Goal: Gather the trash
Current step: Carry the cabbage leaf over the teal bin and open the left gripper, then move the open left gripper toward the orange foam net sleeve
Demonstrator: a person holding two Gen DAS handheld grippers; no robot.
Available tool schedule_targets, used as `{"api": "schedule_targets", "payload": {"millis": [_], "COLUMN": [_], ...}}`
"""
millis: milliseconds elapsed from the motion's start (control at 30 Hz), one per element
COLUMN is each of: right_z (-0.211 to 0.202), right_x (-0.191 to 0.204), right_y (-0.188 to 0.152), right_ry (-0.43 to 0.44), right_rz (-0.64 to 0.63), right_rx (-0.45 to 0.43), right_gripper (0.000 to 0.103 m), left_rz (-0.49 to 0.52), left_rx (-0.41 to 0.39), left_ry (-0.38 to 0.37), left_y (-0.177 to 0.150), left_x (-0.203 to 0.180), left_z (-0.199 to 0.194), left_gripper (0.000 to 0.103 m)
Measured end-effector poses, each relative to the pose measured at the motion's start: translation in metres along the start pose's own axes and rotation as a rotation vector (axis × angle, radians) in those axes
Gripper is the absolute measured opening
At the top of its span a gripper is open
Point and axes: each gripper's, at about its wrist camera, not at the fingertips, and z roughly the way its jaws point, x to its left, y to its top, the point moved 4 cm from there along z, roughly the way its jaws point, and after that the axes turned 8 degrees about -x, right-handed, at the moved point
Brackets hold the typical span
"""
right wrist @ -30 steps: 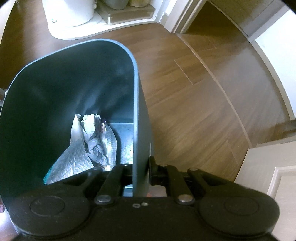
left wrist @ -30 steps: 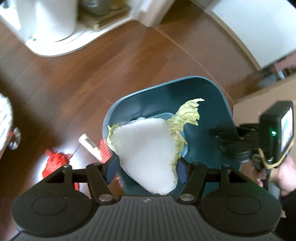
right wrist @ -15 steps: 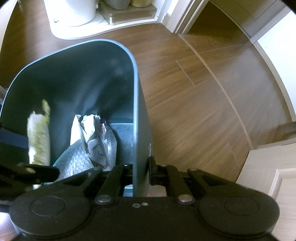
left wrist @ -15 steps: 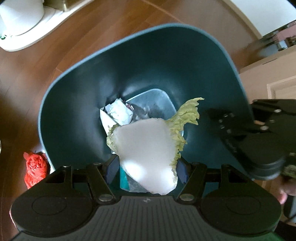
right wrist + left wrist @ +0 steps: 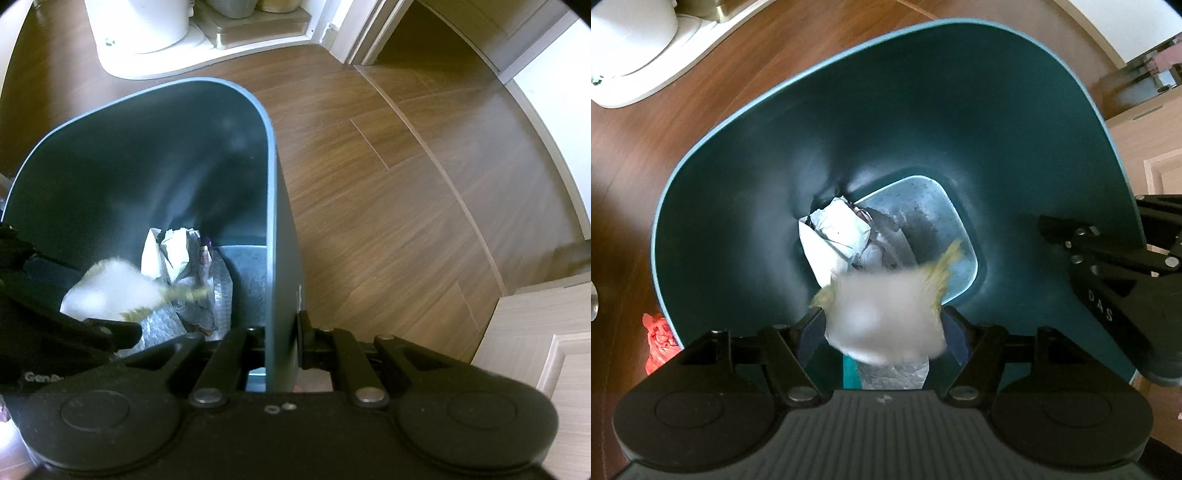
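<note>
Blurred cabbage leaf, newly unclamped

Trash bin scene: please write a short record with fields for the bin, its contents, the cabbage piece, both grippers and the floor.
bin: dark teal trash bin, standing on a wooden floor
contents: crumpled white paper and silvery wrappers at the bottom
cabbage piece: white with green edges, blurred, over the bin opening
left gripper: jaws opening, cabbage piece between them
right gripper: shut on the bin's wall
floor: red crumpled item beside the bin
</note>
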Motion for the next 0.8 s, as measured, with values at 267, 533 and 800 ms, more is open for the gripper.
{"api": "schedule_targets", "payload": {"millis": [267, 533, 800], "right_z": [0.004, 0.01, 0.022], "right_x": [-0.001, -0.002, -0.026], "right_y": [0.0, -0.003, -0.013], "right_ry": [-0.004, 0.004, -0.006], "right_rz": [0.003, 0.005, 0.089], "right_rx": [0.006, 0.03, 0.046], "right_gripper": [0.006, 0.005, 0.003], "left_rz": [-0.015, -0.05, -0.177], "left_rx": [-0.056, -0.141, -0.147], "left_ry": [-0.057, -0.049, 0.1], "left_y": [-0.001, -0.01, -0.012], "left_x": [0.008, 0.045, 0.121], "left_z": [-0.031, -0.084, -0.08], "left_gripper": [0.079, 0.079, 0.079]}}
